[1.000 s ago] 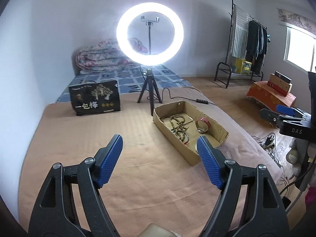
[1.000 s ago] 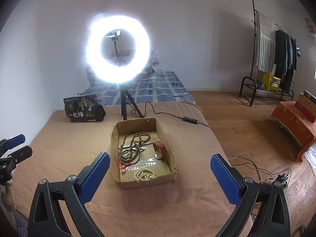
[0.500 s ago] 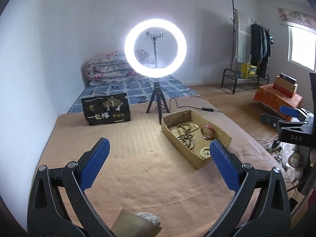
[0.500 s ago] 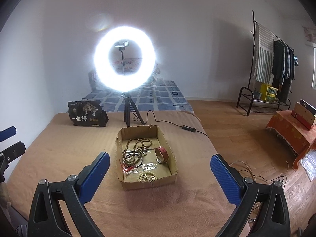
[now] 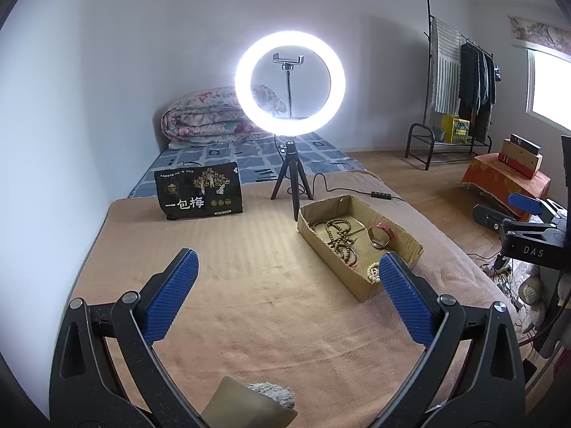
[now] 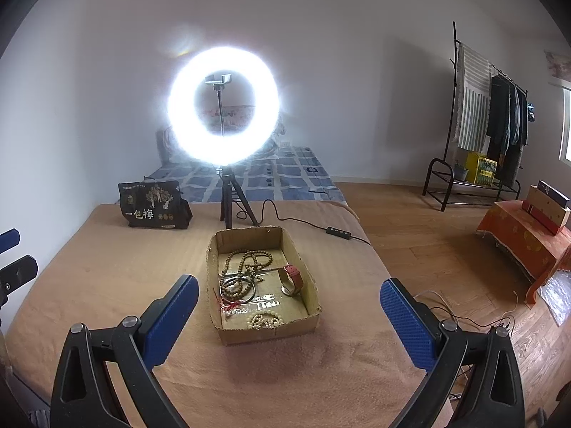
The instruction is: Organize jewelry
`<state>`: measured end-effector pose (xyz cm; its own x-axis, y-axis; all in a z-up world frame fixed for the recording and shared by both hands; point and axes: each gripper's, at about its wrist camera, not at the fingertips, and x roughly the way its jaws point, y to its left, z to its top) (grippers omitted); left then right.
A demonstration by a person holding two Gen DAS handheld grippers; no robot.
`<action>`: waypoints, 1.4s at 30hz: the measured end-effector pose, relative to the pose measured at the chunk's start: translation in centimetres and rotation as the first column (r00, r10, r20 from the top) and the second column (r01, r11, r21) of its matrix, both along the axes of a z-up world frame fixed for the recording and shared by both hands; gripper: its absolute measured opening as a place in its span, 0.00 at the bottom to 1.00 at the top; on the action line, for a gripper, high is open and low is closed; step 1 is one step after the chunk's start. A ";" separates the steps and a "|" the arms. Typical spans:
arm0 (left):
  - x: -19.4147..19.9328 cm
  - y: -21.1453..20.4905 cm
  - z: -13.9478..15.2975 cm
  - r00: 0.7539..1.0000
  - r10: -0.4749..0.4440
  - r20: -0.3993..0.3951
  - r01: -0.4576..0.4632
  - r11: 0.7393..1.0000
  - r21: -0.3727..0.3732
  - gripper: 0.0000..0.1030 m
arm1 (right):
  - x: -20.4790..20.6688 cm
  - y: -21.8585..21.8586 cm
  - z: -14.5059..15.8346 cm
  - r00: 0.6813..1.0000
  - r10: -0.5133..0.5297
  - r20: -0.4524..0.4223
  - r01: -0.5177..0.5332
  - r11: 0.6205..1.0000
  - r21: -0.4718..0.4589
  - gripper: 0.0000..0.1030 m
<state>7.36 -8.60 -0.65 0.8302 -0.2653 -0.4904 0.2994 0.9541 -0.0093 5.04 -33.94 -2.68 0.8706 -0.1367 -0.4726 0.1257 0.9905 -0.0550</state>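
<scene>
Both the left gripper [image 5: 287, 278] and right gripper [image 6: 289, 303] are hovering with jaws wide and empty before the cardboard box [image 6: 262, 331] of beaded jewelry [image 6: 242, 274], whose interior is showing fully only in the right view, while the left view alone is showing a window [image 5: 549, 89] far right of it.

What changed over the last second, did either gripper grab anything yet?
Nothing grabbed. The left gripper opened wider and drew back with the right gripper, so the shallow cardboard box looks smaller and farther. Both are open and hold nothing. The brown wooden bead strands, red-strapped watch and white bead bracelet lie unmoved in the box; the ring light and black printed bag stayed put.
</scene>
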 end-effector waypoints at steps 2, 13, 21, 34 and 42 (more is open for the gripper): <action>0.0 0.0 0.0 1.000 -0.001 0.001 0.001 1.000 0.000 1.00 | -0.2 0.1 0.1 1.000 0.002 0.003 -0.002 1.000 -0.001 1.00; -0.4 0.4 0.3 1.000 0.010 0.008 -0.010 1.000 -0.009 1.00 | -0.3 0.5 0.3 1.000 0.008 0.008 -0.008 1.000 -0.006 1.00; -0.5 0.5 0.3 1.000 0.013 0.011 -0.013 1.000 -0.008 1.00 | -0.1 0.6 0.2 1.000 0.009 0.010 -0.009 1.000 -0.008 1.00; -0.5 0.4 0.3 1.000 0.015 0.015 -0.015 1.000 -0.004 1.00 | 0.0 0.7 -0.1 1.000 0.015 0.000 -0.015 1.000 -0.005 1.00; -0.5 0.5 0.3 1.000 0.016 0.015 -0.016 1.000 0.000 1.00 | 0.1 0.7 -0.1 1.000 0.016 0.001 -0.016 1.000 -0.005 1.00</action>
<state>6.82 -8.08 -0.37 0.8417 -0.2520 -0.4776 0.2846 0.9586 -0.0043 5.10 -33.27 -2.82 0.8731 -0.1256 -0.4711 0.1104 0.9921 -0.0599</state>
